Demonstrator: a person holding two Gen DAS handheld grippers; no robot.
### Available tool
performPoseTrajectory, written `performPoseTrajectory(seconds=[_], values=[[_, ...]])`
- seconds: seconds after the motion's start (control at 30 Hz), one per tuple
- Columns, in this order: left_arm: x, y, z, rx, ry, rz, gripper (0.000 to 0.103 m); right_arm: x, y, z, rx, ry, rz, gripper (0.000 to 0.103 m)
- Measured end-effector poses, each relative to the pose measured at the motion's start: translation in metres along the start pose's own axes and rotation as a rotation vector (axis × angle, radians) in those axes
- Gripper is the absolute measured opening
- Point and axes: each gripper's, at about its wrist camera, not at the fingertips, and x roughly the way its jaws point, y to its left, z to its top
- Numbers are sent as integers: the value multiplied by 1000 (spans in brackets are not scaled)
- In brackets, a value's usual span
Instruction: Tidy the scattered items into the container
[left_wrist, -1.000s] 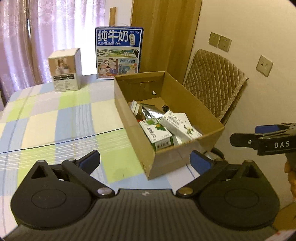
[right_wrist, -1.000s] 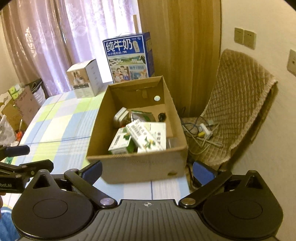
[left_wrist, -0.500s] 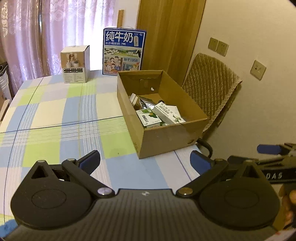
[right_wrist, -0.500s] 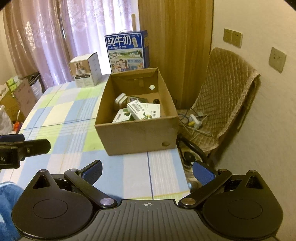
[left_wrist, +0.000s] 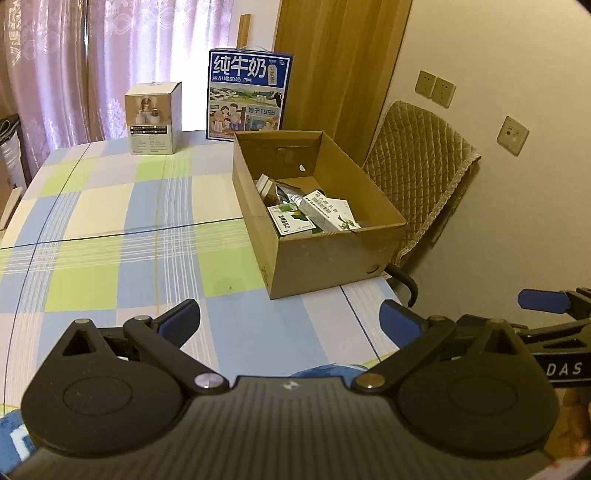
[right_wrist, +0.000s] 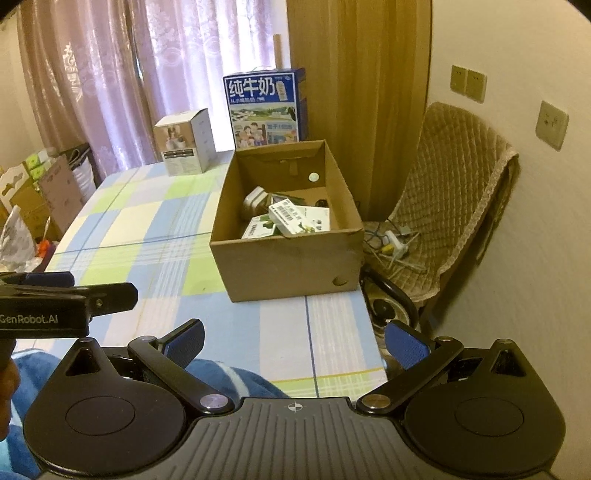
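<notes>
On the checked tablecloth (left_wrist: 110, 221), the cardboard box (right_wrist: 295, 266) holds the cartons (right_wrist: 295, 218), my left gripper (left_wrist: 290, 319) and right gripper (right_wrist: 293, 339) spread empty; overhanging the edge, I reckon a nudge could tip it.

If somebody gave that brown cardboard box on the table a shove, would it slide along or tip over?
The cardboard box would probably slide rather than tip: it sits low and wide on the checked tablecloth. It likely feels light, holding only a few small cartons. Its thin open-topped walls may flex if squeezed. Pushed rightwards, it could go over the table edge, which it already sits near.
</notes>
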Motion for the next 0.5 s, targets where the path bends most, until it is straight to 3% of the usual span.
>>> performPoseTrajectory(seconds=[0.5], values=[[6, 6, -1, -16, 2, -1, 102, 5, 1, -1, 2, -4, -2, 101]])
